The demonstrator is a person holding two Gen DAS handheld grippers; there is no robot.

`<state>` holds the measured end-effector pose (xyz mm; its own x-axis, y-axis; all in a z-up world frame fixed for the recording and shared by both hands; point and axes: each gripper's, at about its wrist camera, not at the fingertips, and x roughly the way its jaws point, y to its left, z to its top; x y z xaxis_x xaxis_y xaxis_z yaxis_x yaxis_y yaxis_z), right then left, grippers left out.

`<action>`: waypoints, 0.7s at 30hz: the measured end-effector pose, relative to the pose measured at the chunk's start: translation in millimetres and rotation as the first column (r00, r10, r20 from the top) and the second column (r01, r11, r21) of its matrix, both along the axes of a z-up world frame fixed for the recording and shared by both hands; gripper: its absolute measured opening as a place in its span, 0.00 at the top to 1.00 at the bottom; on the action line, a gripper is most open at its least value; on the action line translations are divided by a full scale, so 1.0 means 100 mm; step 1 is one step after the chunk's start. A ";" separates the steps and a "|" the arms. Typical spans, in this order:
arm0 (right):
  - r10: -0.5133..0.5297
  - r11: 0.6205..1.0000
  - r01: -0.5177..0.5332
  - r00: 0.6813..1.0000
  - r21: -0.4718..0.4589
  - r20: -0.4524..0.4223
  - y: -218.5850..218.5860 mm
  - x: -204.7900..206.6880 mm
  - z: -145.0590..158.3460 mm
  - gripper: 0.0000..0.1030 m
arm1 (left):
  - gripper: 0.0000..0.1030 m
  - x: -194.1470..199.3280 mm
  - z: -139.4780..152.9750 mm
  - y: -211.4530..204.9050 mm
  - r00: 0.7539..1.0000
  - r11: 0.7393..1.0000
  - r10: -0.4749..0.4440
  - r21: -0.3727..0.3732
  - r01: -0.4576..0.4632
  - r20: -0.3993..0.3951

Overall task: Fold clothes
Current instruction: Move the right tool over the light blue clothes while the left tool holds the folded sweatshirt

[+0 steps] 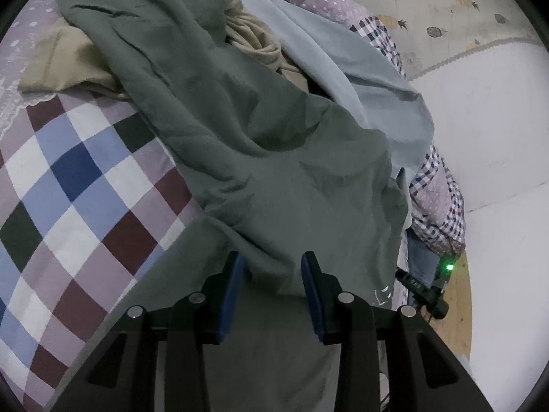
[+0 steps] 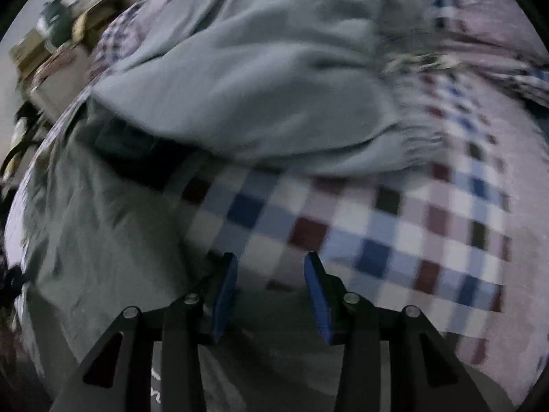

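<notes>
Dim light, fisheye warp w/ dark corners, right view motion-blurred

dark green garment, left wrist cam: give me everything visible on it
The dark green garment looks like soft, matte knit, unfolded and wrinkled. It drapes diagonally across the checkered bedspread, overlapping a beige garment and lying beside a light blue one. Small white print near its lower edge. The left gripper is open over it.

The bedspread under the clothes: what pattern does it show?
The chequered cotton bedspread shows white, blue, maroon and mauve squares, clearest in the left wrist view.

Home bedroom — checkered quilt (image 1: 79,185), clothes heap (image 1: 212,79).
</notes>
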<state>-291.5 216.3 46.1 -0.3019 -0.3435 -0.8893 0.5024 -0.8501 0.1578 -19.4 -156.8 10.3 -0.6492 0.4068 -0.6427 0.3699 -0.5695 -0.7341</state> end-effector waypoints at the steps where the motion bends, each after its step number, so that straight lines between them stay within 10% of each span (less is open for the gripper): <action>1: 0.035 0.999 -0.035 0.999 -0.003 0.012 -0.03 0.02 -0.04 0.57 | 0.64 0.00 0.00 0.00 1.000 1.000 0.002 -0.003 -0.002 0.000; 4: 0.131 0.991 -0.131 0.991 0.031 -0.012 -0.13 0.15 -0.10 0.58 | 0.64 -0.01 -0.02 0.02 1.000 1.000 0.002 -0.004 -0.002 0.008; 7: 0.203 0.976 -0.197 0.977 0.089 -0.064 -0.20 0.29 -0.11 0.92 | 0.64 -0.03 -0.04 0.03 1.000 1.000 0.001 -0.006 -0.001 0.013; 9: 0.222 0.964 -0.196 0.965 0.180 -0.139 -0.23 0.38 -0.08 0.93 | 0.64 -0.04 -0.05 0.03 1.000 1.000 0.003 -0.008 -0.003 0.015; 12: 0.134 0.967 -0.051 0.935 0.249 -0.329 -0.13 0.41 0.14 0.94 | 0.64 -0.04 -0.05 0.03 1.000 1.000 0.008 -0.004 -0.008 0.014; 17: -0.117 0.939 0.289 0.780 0.187 -0.615 0.22 0.34 0.67 0.94 | 0.64 -0.02 -0.03 0.02 1.000 1.000 0.021 -0.006 -0.021 0.002; 21: -0.159 0.930 0.285 0.882 0.234 -0.443 0.26 0.06 0.46 0.95 | 0.64 -0.03 -0.03 0.03 1.000 1.000 0.011 -0.005 -0.011 0.006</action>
<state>-285.4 242.4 92.2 -0.6972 0.0244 -0.7164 0.2604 -0.9225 -0.2849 -22.2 -154.2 7.2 -0.6499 0.3959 -0.6488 0.3808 -0.5691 -0.7288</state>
